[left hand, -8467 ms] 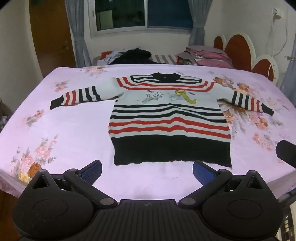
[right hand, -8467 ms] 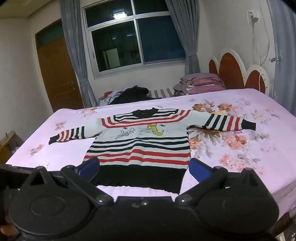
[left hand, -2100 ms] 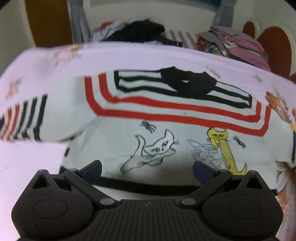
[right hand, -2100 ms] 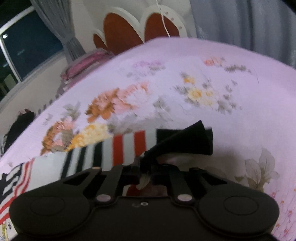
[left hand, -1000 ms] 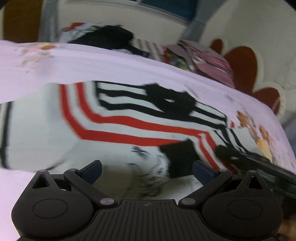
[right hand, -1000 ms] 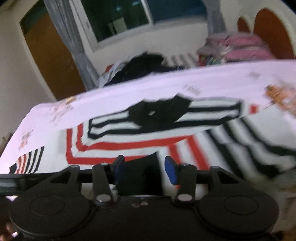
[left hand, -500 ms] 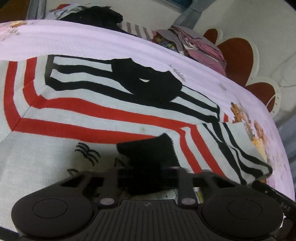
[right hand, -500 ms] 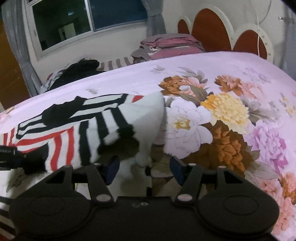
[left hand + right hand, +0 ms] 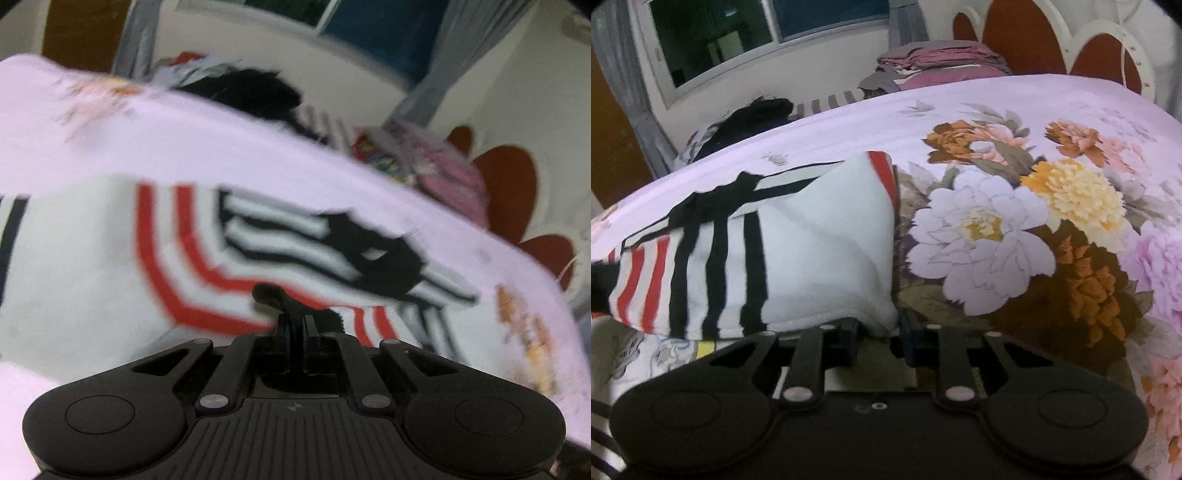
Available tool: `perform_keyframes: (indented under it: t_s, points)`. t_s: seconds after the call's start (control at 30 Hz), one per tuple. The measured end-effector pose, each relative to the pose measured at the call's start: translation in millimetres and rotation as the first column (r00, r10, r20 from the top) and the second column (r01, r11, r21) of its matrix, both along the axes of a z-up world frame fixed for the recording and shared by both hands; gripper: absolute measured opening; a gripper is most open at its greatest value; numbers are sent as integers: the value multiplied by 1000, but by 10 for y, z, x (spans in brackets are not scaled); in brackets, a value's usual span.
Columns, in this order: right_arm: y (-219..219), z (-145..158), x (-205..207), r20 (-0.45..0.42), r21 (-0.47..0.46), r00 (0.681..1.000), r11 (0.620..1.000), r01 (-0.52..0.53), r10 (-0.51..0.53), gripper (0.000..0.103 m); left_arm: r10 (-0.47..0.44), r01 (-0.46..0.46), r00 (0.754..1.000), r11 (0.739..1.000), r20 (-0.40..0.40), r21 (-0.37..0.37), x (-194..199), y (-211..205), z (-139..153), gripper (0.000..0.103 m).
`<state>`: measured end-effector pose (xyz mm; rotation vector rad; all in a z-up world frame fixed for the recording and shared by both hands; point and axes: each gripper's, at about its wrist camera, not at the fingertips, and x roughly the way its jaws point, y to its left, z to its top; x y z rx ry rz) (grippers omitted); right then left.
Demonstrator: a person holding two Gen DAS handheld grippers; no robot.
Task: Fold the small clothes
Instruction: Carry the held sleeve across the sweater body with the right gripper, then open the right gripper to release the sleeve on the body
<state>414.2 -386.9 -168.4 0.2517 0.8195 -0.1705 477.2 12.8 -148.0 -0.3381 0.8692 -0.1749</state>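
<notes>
Your left gripper (image 9: 294, 334) has its jaws fully closed on the black cuff (image 9: 273, 295) of the folded-over sleeve (image 9: 746, 258), pinched just below the sweater's collar (image 9: 380, 258). Your right gripper (image 9: 879, 341) has its jaws closing around the white fold (image 9: 875, 321) at the shoulder end of that sleeve; the cloth sits between them, and contact looks made but I can't confirm a firm grip.

The sweater (image 9: 110, 258) lies flat on the bed (image 9: 997, 96). The sleeve's long axis runs from the shoulder fold in towards the collar, across the chest.

Left hand is nearer the collar, right nearer the sweater's outer edge. Beyond that edge there's bare floral bedspread, plenty of room. The clothes pile (image 9: 942, 59) behind the collar is well apart.
</notes>
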Motion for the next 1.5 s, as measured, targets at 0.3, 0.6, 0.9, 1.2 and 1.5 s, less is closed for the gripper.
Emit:
perform_keyframes:
  t_s: [0.3,0.6,0.9,1.2,1.5]
  points:
    - [-92,-69,-156,-45,-18,999,1000,17,-17,15,-17,20,999,997,-42,75,-12,-95,-256,5]
    - [-297,312,-166,77,24,997,999,22,-23,47,-2,-6,998,995,70,101,-244,26,172,46]
    - [-481,87,804,61,177,996,983,57,-68,47,-85,77,995,991,60,113,-57,-474,27,65]
    - [-518,-117,1356,16,199,997,977,72,-76,18,-96,93,995,989,23,115,-16,-498,-241,66]
    - [-455,-30,1254,42,58,996,995,76,-78,22,-108,103,994,983,25,151,-35,-540,-203,69]
